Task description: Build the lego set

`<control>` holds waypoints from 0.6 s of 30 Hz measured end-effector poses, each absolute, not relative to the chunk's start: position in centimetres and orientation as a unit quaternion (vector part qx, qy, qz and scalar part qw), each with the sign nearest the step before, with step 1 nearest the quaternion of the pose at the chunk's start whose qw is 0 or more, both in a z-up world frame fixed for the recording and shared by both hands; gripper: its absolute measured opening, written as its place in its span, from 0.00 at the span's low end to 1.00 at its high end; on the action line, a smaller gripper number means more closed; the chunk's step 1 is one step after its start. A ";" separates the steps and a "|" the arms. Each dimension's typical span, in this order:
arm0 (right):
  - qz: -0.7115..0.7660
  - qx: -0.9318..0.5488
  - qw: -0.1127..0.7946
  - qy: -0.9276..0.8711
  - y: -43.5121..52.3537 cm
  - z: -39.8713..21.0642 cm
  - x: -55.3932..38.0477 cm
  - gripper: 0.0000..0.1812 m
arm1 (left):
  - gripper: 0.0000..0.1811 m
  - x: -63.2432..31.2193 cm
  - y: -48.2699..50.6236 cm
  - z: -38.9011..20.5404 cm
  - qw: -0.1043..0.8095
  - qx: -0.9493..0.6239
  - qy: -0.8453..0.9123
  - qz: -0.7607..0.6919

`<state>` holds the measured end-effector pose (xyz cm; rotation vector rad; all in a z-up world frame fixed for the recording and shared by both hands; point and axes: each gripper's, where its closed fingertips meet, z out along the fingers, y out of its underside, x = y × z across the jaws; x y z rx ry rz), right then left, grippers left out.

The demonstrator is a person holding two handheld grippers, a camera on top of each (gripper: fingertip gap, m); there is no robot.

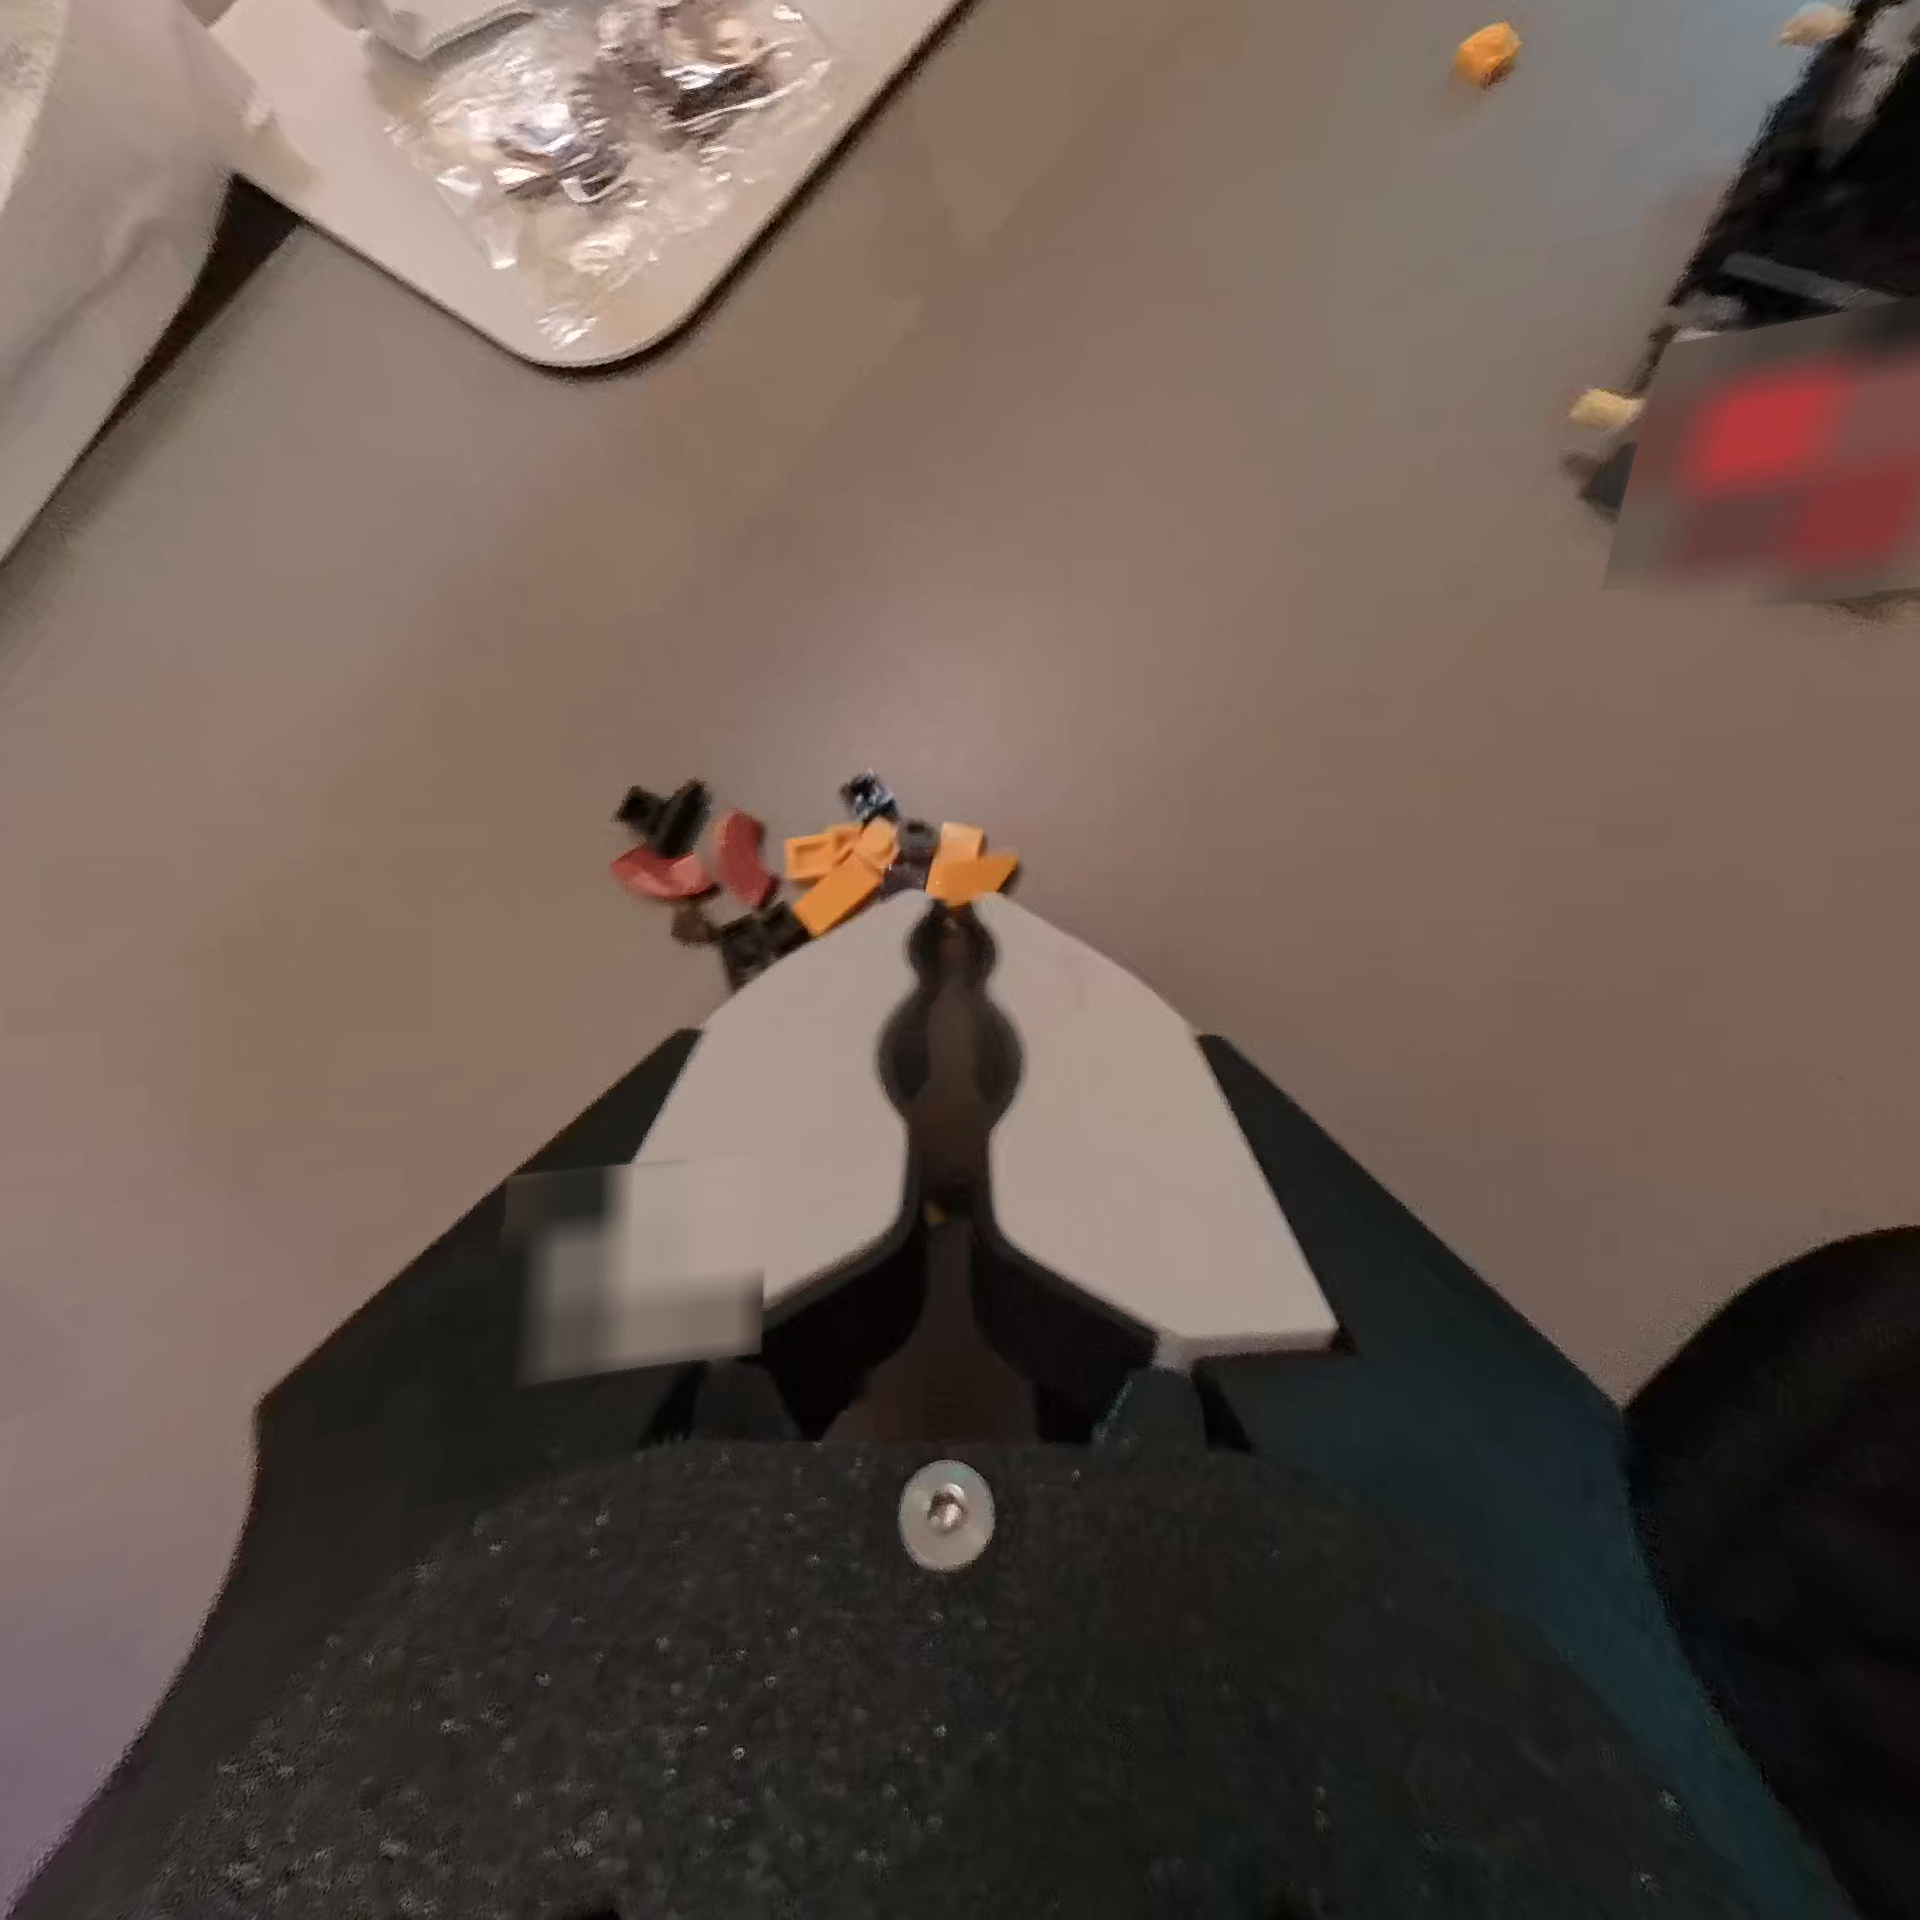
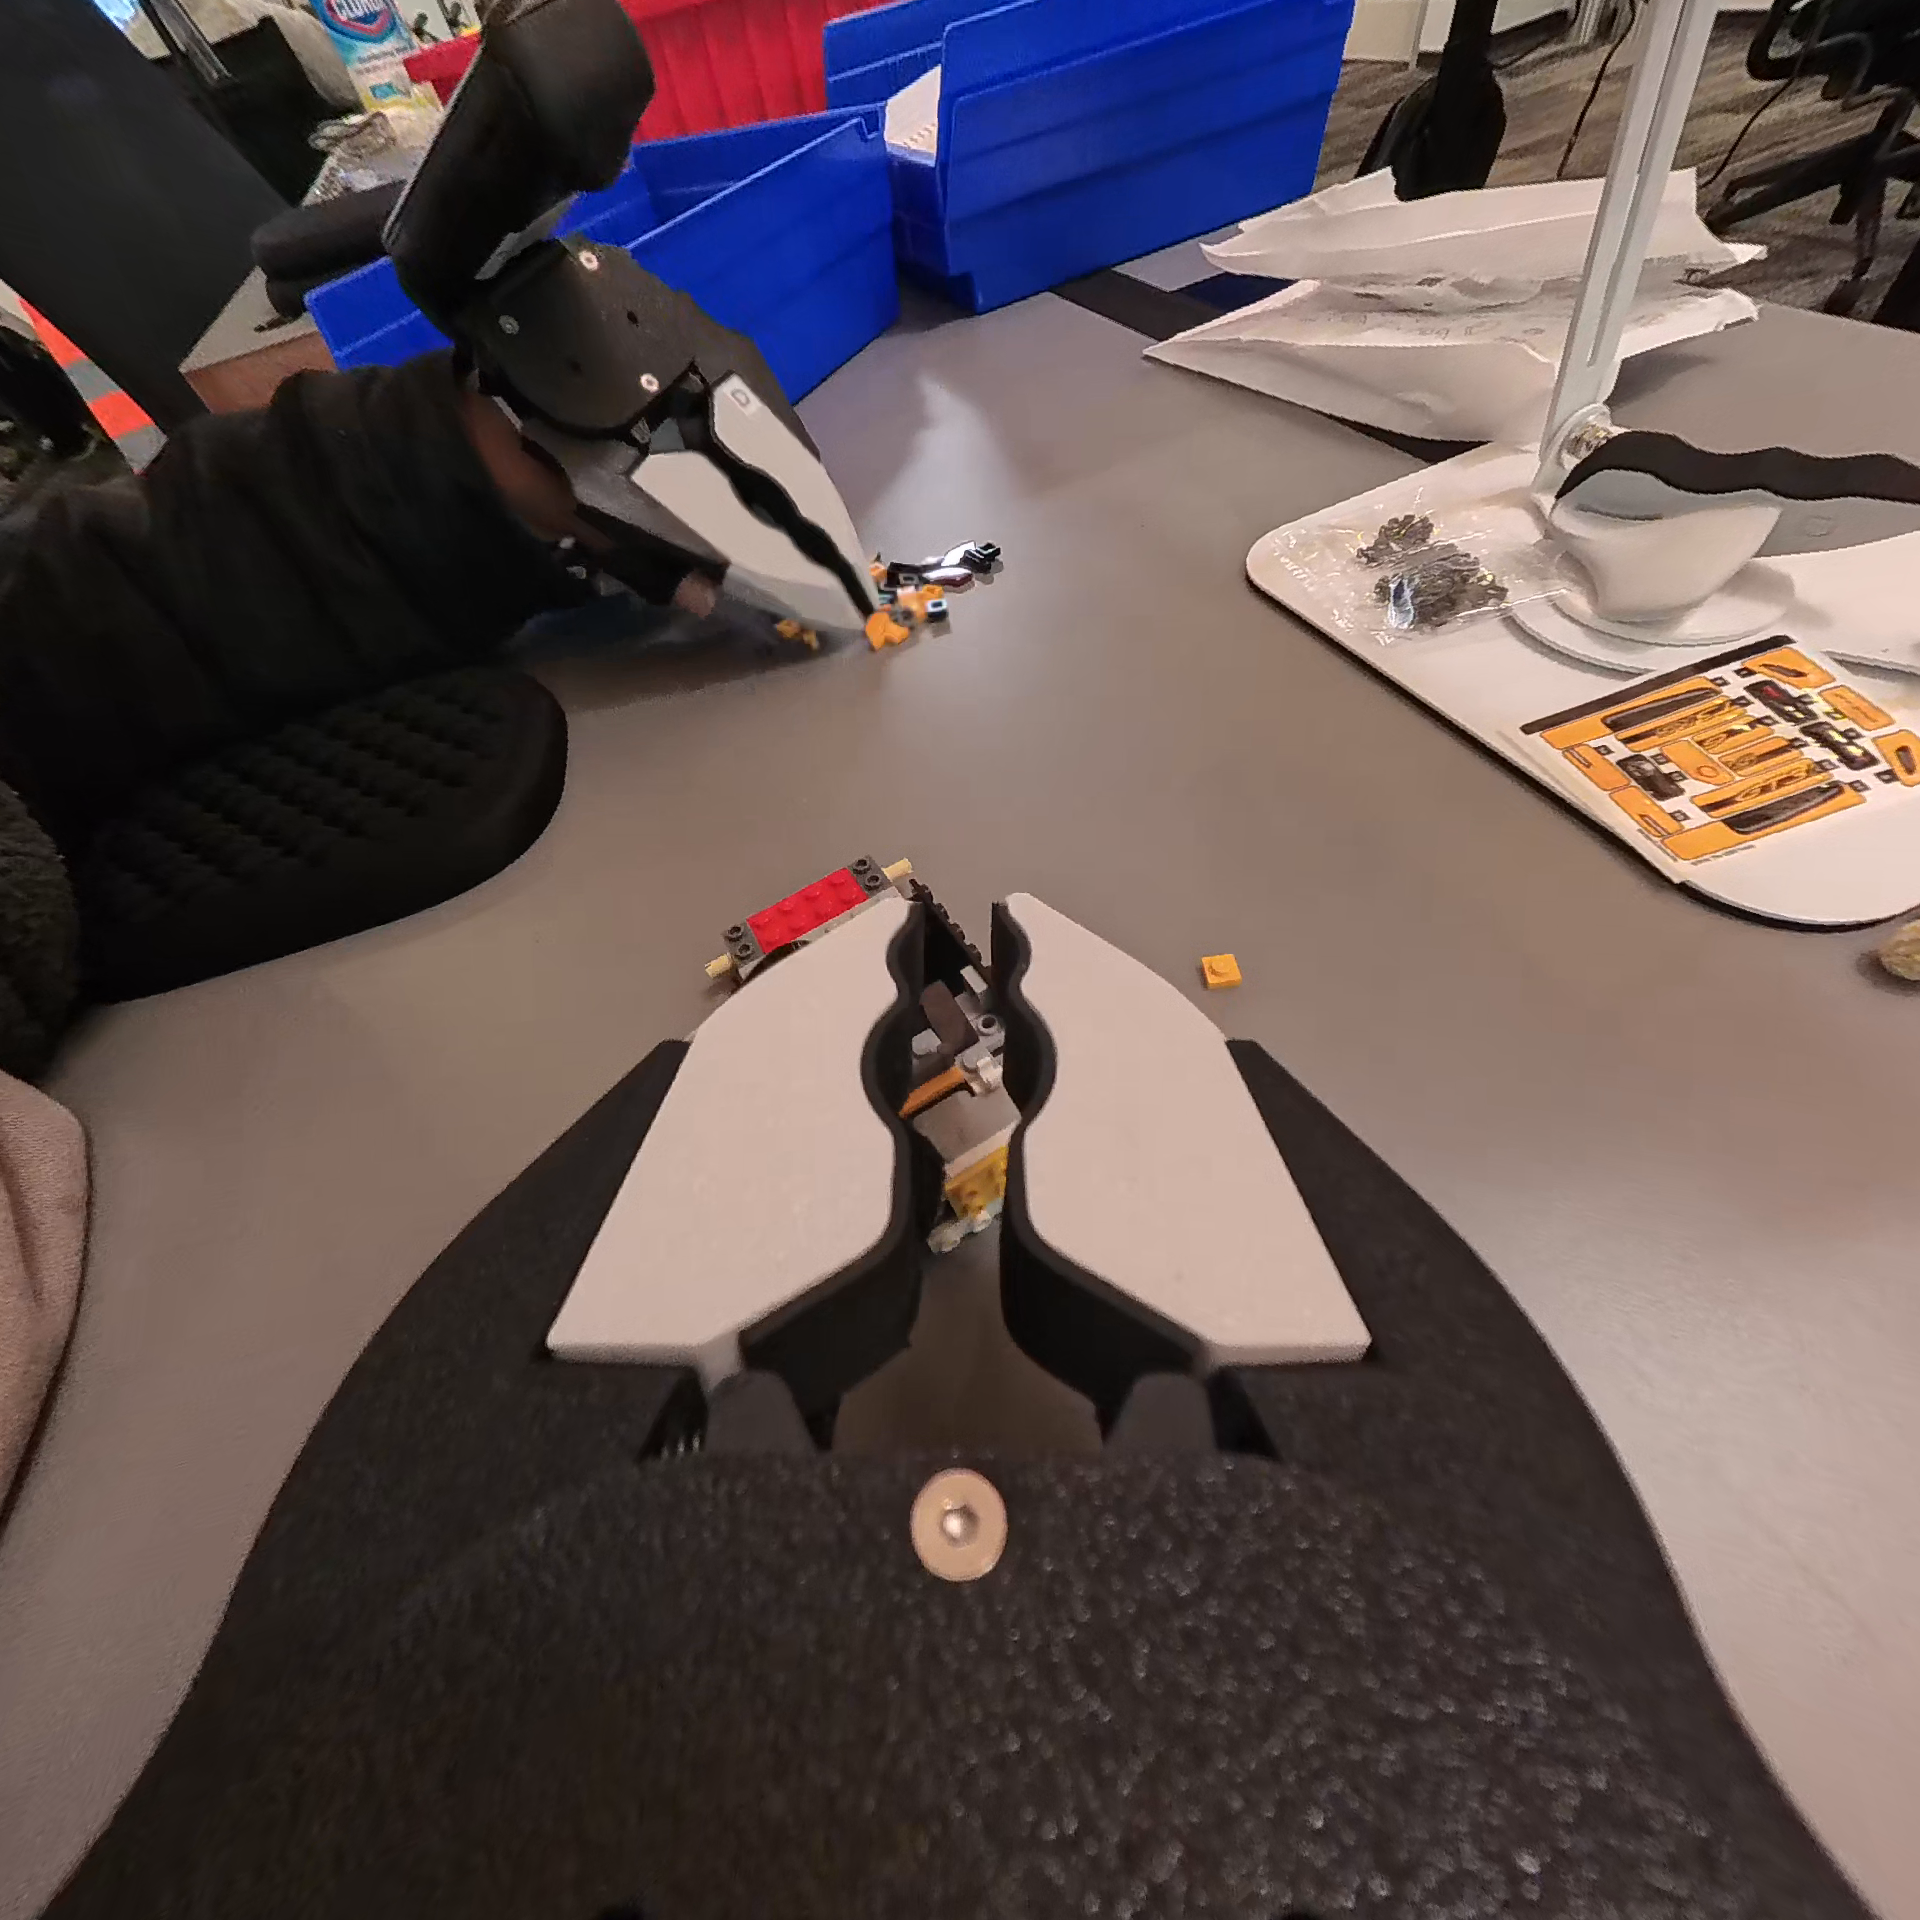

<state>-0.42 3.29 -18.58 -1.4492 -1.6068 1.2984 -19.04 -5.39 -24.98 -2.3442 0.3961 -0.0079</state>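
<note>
A loose pile of small Lego pieces (image 1: 810, 873), orange, dark red and black, lies on the grey table (image 1: 1143, 623). My left gripper (image 1: 951, 906) is tipped down into this pile, its jaws closed on an orange piece (image 1: 971, 862) at the tips. It also shows in the right wrist view (image 2: 869, 611), at the pile (image 2: 914, 597). My right gripper (image 2: 956, 909) is shut on the part-built Lego model (image 2: 961, 1049), which rests on the table. The model's red-topped end (image 2: 810, 914) sticks out to the left of the fingers.
A single orange plate (image 2: 1221, 969) lies right of the model. A white tray (image 2: 1351, 644) holds a bag of parts (image 2: 1423, 577), a sticker sheet (image 2: 1725, 748) and a lamp stand (image 2: 1621, 208). Blue bins (image 2: 1039, 156) and white paper (image 2: 1455, 260) stand behind. A black sleeve (image 2: 260, 540) lies left. The left gripper's tips are roughly 20 cm from the right gripper's.
</note>
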 end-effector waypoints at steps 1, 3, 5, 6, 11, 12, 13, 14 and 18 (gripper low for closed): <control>0.490 -0.547 0.304 -0.607 3.3 -18.6 -0.4 0.06 | 0.00 -19.6 -5.4 -24.8 0.376 -0.915 0.146 0.009; 0.490 -0.547 0.304 -0.606 3.3 -18.6 -0.4 0.06 | 0.00 -20.5 -5.4 -24.3 0.385 -0.914 0.129 0.015; 0.490 -0.547 0.304 -0.607 3.3 -18.6 -0.4 0.06 | 0.02 -21.2 -5.5 -23.8 0.394 -0.912 0.114 0.019; 0.489 -0.547 0.304 -0.607 3.3 -18.6 -0.4 0.06 | 0.03 -21.4 -5.6 -23.6 0.396 -0.911 0.110 0.021; 0.486 -0.548 0.303 -0.609 3.3 -18.8 -0.4 0.06 | 0.04 -21.7 -5.6 -23.6 0.394 -0.912 0.111 0.031; 0.486 -0.548 0.303 -0.610 3.3 -18.8 -0.4 0.06 | 0.04 -21.6 -5.6 -23.7 0.394 -0.912 0.113 0.032; 0.486 -0.548 0.303 -0.610 3.3 -18.8 -0.4 0.06 | 0.04 -21.4 -5.5 -23.7 0.395 -0.911 0.115 0.029; 0.486 -0.548 0.302 -0.610 3.3 -18.8 -0.4 0.06 | 0.04 -21.1 -5.4 -23.8 0.396 -0.910 0.119 0.023; 0.486 -0.547 0.300 -0.612 3.2 -18.9 -0.4 0.06 | 0.06 -20.2 -5.0 -24.6 0.386 -0.911 0.140 0.024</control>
